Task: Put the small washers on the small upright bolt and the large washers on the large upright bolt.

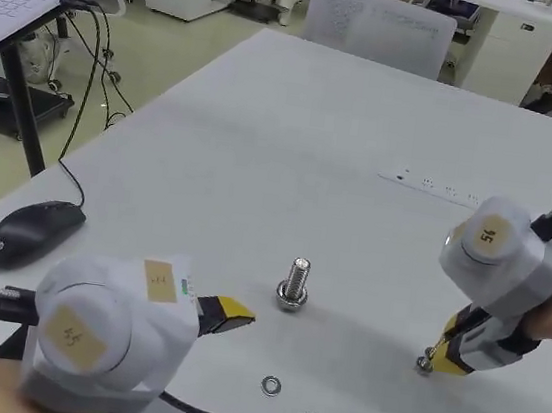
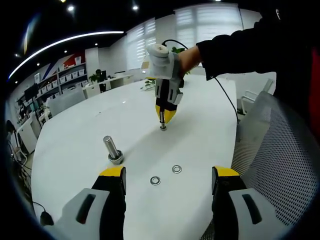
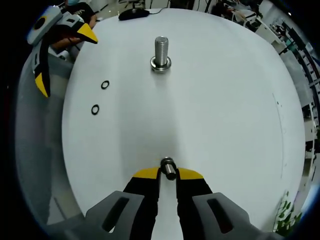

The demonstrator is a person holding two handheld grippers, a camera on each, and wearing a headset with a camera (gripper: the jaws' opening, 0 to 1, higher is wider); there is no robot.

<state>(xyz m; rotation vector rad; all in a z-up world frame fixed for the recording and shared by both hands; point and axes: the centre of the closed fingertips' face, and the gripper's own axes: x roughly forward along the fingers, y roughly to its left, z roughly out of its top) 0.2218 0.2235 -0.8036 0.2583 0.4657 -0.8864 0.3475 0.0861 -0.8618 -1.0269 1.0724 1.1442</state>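
Right gripper view showed the right gripper [image 3: 168,175], jaws clenched on the small bolt [image 3: 167,165], which touched the bench [image 3: 225,100]. The left gripper [image 2: 170,172] hovered with jaws released by two washers [image 2: 155,180] near the bench's front edge. The large bolt [image 1: 294,282] stood upright mid-bench.

left gripper [image 2: 170,174] spread wide, two washers [image 2: 155,180] [image 2: 176,169] ahead, large bolt [image 2: 113,150] upright, right gripper [image 2: 163,119] gripping small bolt [image 2: 163,126]
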